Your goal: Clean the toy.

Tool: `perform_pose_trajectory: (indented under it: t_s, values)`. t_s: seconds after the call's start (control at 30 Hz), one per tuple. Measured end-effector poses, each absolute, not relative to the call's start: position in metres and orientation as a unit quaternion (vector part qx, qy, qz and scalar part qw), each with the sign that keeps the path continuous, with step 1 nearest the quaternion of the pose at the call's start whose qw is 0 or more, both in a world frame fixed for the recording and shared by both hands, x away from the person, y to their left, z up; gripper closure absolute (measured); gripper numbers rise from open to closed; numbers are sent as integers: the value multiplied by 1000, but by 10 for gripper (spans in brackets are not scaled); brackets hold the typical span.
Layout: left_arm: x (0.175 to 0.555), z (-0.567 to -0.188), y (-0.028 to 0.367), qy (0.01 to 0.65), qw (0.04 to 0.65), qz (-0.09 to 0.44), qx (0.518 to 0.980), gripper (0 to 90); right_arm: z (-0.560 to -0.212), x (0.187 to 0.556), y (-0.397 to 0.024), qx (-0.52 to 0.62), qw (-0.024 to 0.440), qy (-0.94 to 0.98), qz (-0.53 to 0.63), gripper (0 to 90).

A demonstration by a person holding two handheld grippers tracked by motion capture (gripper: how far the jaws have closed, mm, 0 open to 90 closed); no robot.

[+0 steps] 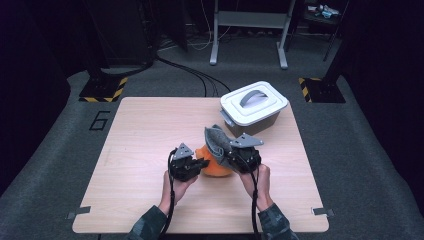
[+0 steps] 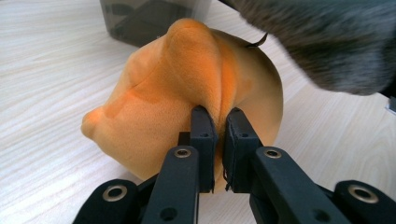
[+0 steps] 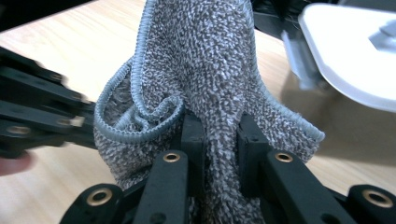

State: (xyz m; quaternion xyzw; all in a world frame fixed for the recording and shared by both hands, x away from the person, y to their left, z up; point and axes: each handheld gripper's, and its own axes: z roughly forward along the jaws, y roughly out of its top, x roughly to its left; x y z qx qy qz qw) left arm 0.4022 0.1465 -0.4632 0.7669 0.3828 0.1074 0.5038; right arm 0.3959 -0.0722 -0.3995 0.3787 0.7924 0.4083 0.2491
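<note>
Left claw (image 2: 217, 135) pinching fold of soft orange plush cloth (image 2: 187, 88), lying on pale wooden worktop (image 1: 145, 150) just in front of lidded white plastic box (image 1: 253, 105). Right claw (image 3: 219, 140) clamping grey looped microfibre cloth (image 3: 205, 60), lifting beside orange cloth. Advice: keeping orange cloth pinned, peeling grey clear slowly.

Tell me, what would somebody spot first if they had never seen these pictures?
Probably the orange cloth bunched near the middle of the table, with the left gripper pinching a fold of it. Right beside it, the right gripper holds up a fuzzy grey cloth. Behind them, at the table's far right corner, sits a box with a white lid and a handle.
</note>
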Motion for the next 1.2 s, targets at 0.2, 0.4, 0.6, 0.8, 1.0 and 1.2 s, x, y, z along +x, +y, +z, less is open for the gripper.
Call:
perform_pose_trajectory:
  t_s: [0.2,0.4,0.6,0.8,1.0,1.2]
  values:
    - [406,-466,148,378,479,136,781,833,-415,404,-52,356,240,821,377,767]
    - [411,-475,156,388,479,133,777,833,-427,415,-59,383,232,812,375,768]
    - [413,-478,158,388,479,130,777,830,-437,425,-80,415,230,801,365,768]
    - [414,-479,161,389,476,131,778,825,-450,428,-96,446,227,793,348,769]
    - [414,-479,162,385,475,132,780,784,-465,433,-104,457,216,793,341,769]
    - [411,-476,165,365,465,154,791,484,-463,436,-105,459,218,791,341,767]
